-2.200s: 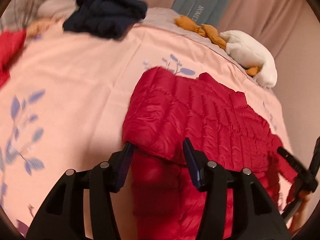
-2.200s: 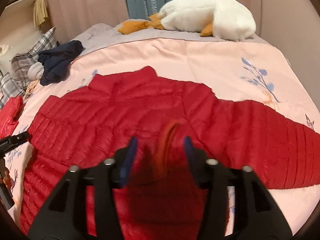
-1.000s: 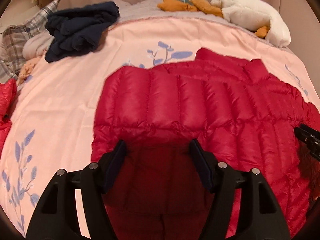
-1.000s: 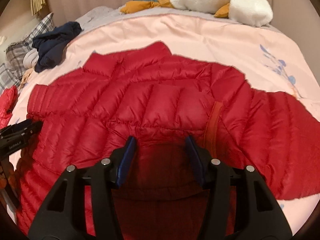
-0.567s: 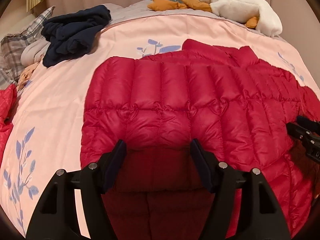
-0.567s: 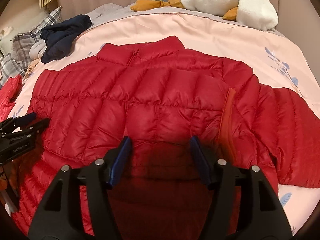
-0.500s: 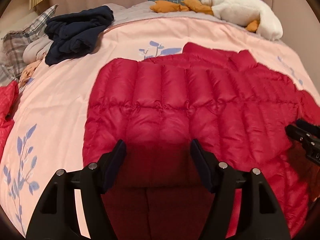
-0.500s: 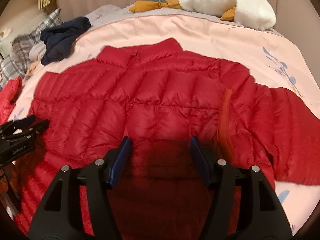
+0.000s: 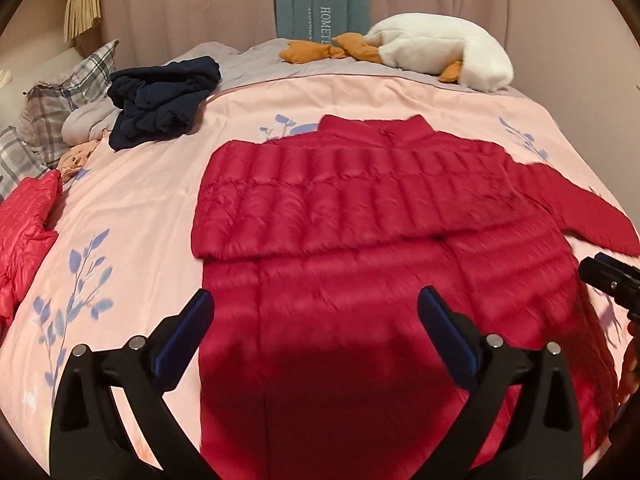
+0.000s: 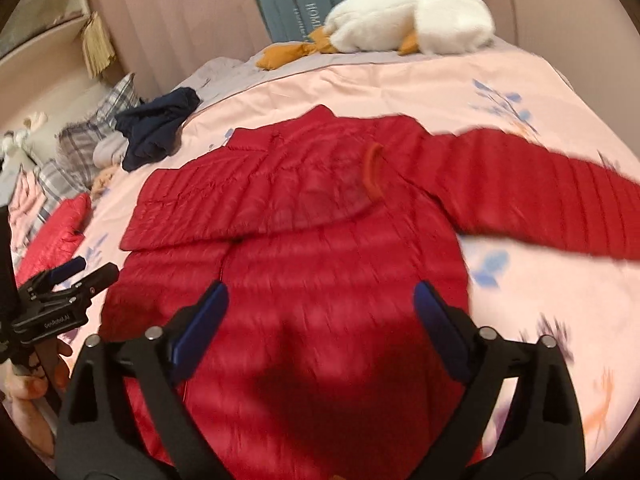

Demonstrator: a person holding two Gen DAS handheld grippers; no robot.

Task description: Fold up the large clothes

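The left gripper (image 9: pixel 314 312) hangs above the lower body of the red down jacket (image 9: pixel 360 240), its blue-padded jaws spread wide with nothing between them. The right gripper (image 10: pixel 320 304) is likewise above the jacket's lower half, jaws wide apart and holding nothing. In the right wrist view the left gripper shows at the left edge beside the jacket's hem, held in the person's hand (image 10: pixel 28 380); in the left wrist view the tip of the right gripper pokes in at the right edge.

The jacket lies flat in the middle of a pink floral bedspread (image 9: pixel 140 208), collar pointing toward the far side of the bed. One sleeve (image 9: pixel 320 204) is folded straight across the chest, its orange-lined cuff (image 10: pixel 370 172) resting near the opposite shoulder. The other sleeve (image 10: pixel 540 196) stretches out sideways over the bedspread.

Further out, a crumpled navy garment (image 9: pixel 164 100) sits near the far left of the bed, beside plaid pillows (image 9: pixel 52 108). Another red quilted garment (image 9: pixel 24 224) lies at the left edge. A white plush goose (image 9: pixel 436 56) with orange feet lies along the far end, in front of the curtain (image 9: pixel 180 4)
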